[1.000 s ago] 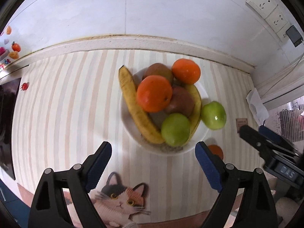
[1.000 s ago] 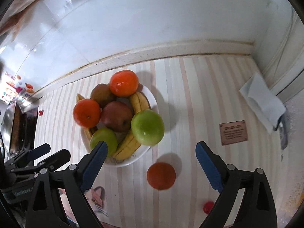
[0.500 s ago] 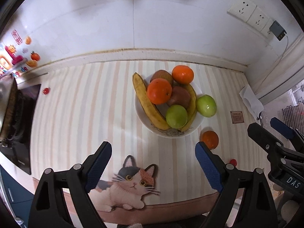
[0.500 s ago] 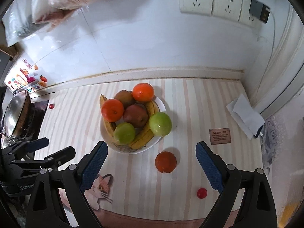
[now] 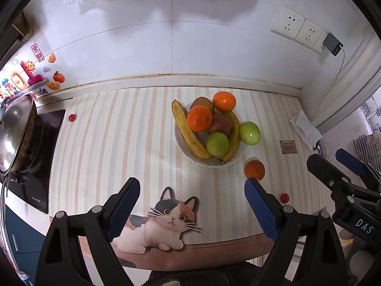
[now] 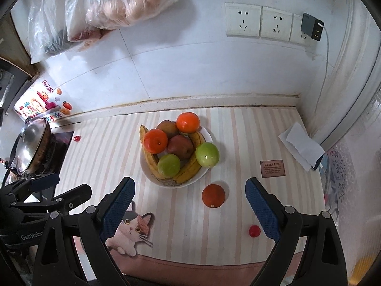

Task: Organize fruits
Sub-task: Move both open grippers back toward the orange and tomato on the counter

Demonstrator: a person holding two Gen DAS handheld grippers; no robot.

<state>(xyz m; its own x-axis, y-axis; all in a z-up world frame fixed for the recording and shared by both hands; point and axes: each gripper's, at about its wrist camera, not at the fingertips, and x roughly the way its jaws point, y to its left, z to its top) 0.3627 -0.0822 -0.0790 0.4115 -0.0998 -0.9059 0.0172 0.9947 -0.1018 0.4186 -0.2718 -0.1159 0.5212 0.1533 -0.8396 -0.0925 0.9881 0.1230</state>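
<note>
The left gripper [image 5: 191, 205] is wide open and holds nothing. The right gripper [image 6: 190, 203] is wide open too, with nothing between its blue pads [image 6: 260, 205].

The right gripper's black body, seen at the side in the left wrist view, says "DAS". The left gripper's body, seen in the right wrist view, says "GenRobo", and the rest is cut off. A small brown tag [image 6: 273, 168] ahead of the right gripper and to its right says "GREEN LIFE"; the small lines under that are too tiny to read.

The white bowl [image 6: 206, 140] sits ahead of both grippers, well apart from them. It holds two oranges, two bananas, a green apple and two brownish fruits that are partly hidden. A second green apple [image 6: 207, 154] leans on the bowl's right rim. One loose orange [image 6: 213, 195] lies on the striped counter [image 6: 107, 157] between the bowl and the right gripper. A tiny red ball [image 6: 254, 231] lies just beside the right gripper's right pad. A cat picture [image 5: 164, 226] is partly hidden behind the left gripper's fingers.
</note>
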